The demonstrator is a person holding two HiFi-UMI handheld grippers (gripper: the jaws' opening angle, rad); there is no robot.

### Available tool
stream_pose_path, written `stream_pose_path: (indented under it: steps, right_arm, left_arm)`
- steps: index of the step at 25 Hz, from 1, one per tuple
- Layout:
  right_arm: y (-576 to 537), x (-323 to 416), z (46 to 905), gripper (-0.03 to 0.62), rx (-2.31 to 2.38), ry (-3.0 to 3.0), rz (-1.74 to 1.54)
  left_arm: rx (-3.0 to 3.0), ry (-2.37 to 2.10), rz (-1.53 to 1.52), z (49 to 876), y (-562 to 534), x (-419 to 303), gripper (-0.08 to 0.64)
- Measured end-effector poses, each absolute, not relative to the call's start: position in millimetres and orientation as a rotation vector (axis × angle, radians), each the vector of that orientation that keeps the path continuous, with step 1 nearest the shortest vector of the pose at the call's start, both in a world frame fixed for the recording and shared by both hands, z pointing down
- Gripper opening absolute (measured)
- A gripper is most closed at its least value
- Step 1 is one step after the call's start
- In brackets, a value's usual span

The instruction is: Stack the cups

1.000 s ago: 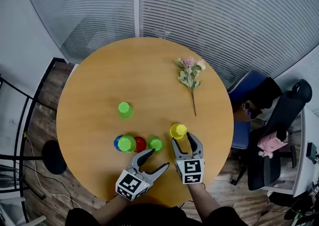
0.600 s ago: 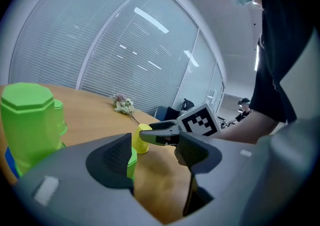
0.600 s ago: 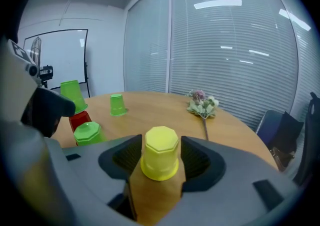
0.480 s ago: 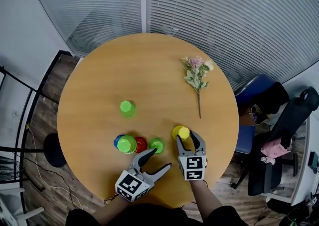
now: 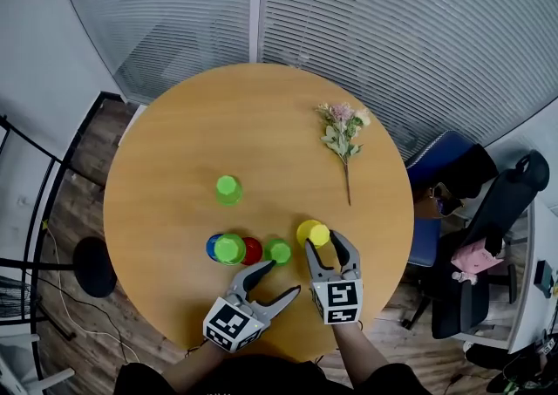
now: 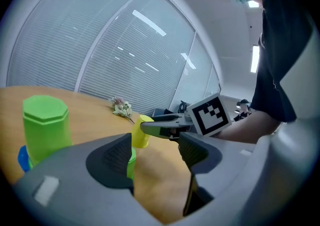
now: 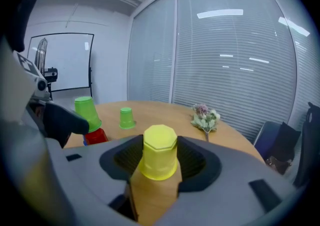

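Reaching over the table (image 5: 218, 123), right gripper (image 5: 323, 241) straddles the upturned yellow cup (image 5: 313, 233), jaws apart; left gripper (image 5: 283, 278) alongside, jaws likewise apart, empty.

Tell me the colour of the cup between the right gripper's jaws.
Yellow cup, clearest in the right gripper view.

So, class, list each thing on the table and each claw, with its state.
Yellow cup: upside down, between the right claw's jaws.
Right claw: open around it.
Left claw: open, empty.
Far green cup: upside down, alone.
Middle green cup: upside down, between blue cup and red cup.
Near green cup: upside down.
Flower sprig: lying flat.
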State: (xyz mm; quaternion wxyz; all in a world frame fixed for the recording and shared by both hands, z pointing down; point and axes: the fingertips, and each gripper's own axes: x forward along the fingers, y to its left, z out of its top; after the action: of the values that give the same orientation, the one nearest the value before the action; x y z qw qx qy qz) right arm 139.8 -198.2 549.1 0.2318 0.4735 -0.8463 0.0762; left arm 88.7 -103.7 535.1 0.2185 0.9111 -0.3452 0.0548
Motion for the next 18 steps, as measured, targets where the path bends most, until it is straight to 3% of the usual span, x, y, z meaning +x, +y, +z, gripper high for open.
stream_pose_path:
  steps: [18]
  right_arm:
    - [-152.6,52.6,512.6,0.218,1.226,-2.424,0.148]
  left_arm:
    - [2.517,-1.030,0.137,524.5,-71.8,19.7,0.284]
